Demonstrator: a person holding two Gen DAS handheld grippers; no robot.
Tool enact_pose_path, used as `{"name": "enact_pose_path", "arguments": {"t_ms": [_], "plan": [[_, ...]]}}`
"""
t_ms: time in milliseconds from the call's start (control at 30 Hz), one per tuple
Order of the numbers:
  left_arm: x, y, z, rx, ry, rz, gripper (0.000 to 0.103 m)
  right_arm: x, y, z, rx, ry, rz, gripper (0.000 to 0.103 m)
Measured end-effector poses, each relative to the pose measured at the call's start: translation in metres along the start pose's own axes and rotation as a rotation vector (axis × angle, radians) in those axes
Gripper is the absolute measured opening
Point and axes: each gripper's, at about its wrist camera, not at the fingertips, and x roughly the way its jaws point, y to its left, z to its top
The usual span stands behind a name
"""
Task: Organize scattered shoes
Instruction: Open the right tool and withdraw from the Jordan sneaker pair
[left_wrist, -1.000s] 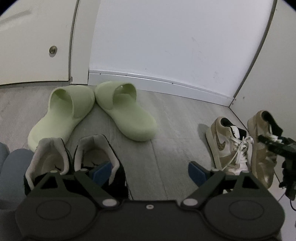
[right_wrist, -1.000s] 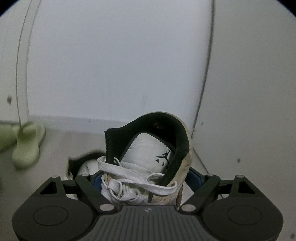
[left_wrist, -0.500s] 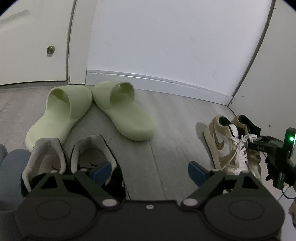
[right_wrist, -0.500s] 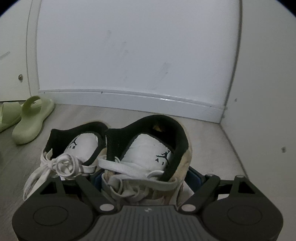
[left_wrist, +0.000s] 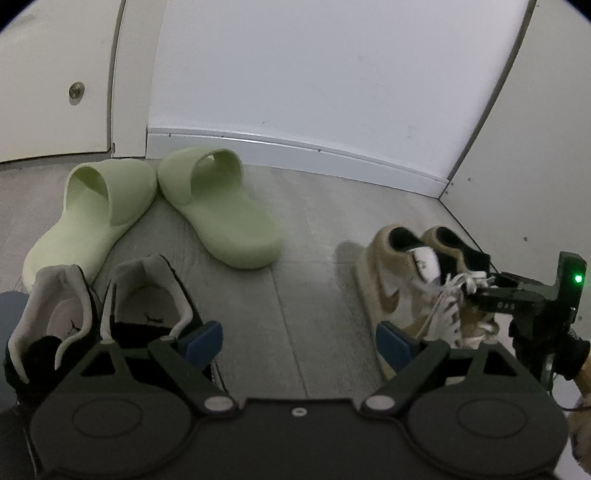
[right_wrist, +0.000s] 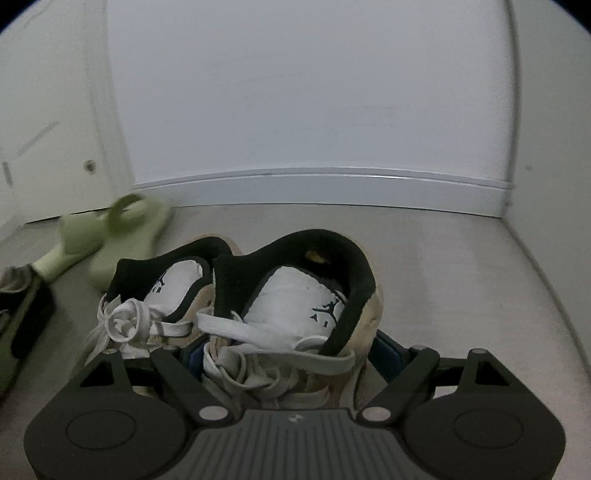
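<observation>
The right hand-held gripper (right_wrist: 291, 350) clamps a tan suede high-top sneaker (right_wrist: 317, 295) beside its mate (right_wrist: 162, 280) on the grey plank floor (left_wrist: 314, 229); the left hand-held gripper (left_wrist: 299, 339) gapes wide near foam lime slides (left_wrist: 218, 210).

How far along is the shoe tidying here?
Mostly done, it seems. The green slides lie together by the wall, and the black sneakers sit paired. The right gripper has its jaws closed on one tan sneaker, set close beside its mate. Left to do: let go of it. The left gripper is open, holding nothing.
</observation>
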Motion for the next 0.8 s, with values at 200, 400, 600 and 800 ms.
{"name": "enact_pose_path", "arguments": {"t_ms": [200,400,600,800], "plan": [[-0.002,0.007,0.000,-0.031,-0.008,0.001,0.091,0.005,0.054,-0.004,-0.023,0.020,0.055,0.085],[-0.005,0.008,-0.001,-0.033,-0.013,0.001,0.091,0.000,0.109,-0.010,0.024,0.043,0.019,0.085],[-0.011,0.012,-0.002,-0.044,-0.026,-0.004,0.091,0.002,0.158,-0.006,0.070,0.097,-0.068,0.085],[-0.015,0.016,-0.003,-0.048,-0.033,-0.003,0.091,0.006,0.179,-0.003,0.097,0.120,-0.082,0.085]]}}
